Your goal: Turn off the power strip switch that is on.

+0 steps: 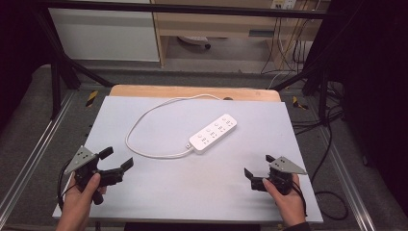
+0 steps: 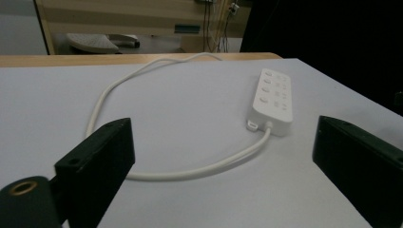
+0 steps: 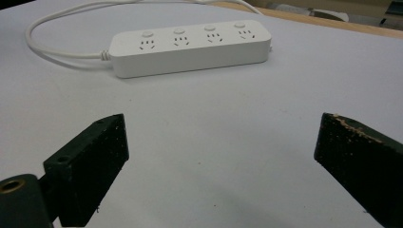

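No readable text, label, brand or number found. Power strip (image 3: 190,47) bears only socket holes and buttons; markings too small to be read.

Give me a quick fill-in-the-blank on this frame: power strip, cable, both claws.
1. The white rectangular plastic power strip has ___ sockets in a row.
2. The thin white cable lies on the pale grey table sheet in a wide ___.
3. The left claw and the right claw both have their jaws ___, with nothing between them.
4. The power strip lies ___ the two claws, touched by neither.

Missing words: four; loop; open; between
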The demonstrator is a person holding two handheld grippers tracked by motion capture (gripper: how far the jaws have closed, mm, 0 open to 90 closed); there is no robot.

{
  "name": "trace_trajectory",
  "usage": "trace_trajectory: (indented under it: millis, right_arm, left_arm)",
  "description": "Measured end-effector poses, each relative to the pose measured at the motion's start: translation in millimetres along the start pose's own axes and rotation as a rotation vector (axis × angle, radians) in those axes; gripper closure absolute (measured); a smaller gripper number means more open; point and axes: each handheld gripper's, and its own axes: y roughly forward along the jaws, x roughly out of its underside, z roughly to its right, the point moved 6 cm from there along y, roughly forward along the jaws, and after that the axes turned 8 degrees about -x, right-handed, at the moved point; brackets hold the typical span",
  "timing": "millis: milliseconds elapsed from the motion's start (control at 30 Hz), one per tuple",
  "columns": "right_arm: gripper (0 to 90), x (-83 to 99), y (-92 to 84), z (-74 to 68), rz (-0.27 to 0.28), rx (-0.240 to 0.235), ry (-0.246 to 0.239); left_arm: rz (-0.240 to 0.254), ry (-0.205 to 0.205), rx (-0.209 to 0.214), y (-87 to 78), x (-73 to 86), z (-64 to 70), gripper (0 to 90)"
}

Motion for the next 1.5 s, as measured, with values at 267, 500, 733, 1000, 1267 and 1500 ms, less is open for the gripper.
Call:
trace_trajectory:
  millis: [267,500,733,1000,1267,1500]
  right_arm:
    - [3.3,-0.6,7.4,-7.6,-0.002,-0.043,0.011]
    - [3.9,-2.5,8.9,-13.4,-0.051,-0.049,-0.012]
    - [4.2,-7.3,8.8,-12.3,-0.04,-0.031,0.008]
    - [4.3,-9.3,7.9,-14.8,-0.038,-0.057,0.022]
    - [4.0,-8.1,10.0,-17.6,-0.048,-0.075,0.008]
    - [3.8,-6.7,18.4,-23.0,-0.067,-0.09,0.01]
  left_arm:
    - [0.013,0.005,-0.007,29.5,-16.8,18.2,6.4]
    - [0.012,0.046,0.035,54.0,-33.0,47.0,6.3]
    - [-0.045,0.115,0.075,86.6,-28.7,78.3,6.5]
    - [-0.094,0.12,0.09,128.2,-33.9,98.2,6.8]
    - [-0.07,0.177,0.079,150.6,-44.9,106.1,7.0]
    - [-0.068,0.184,0.076,172.4,-57.5,111.8,8.4]
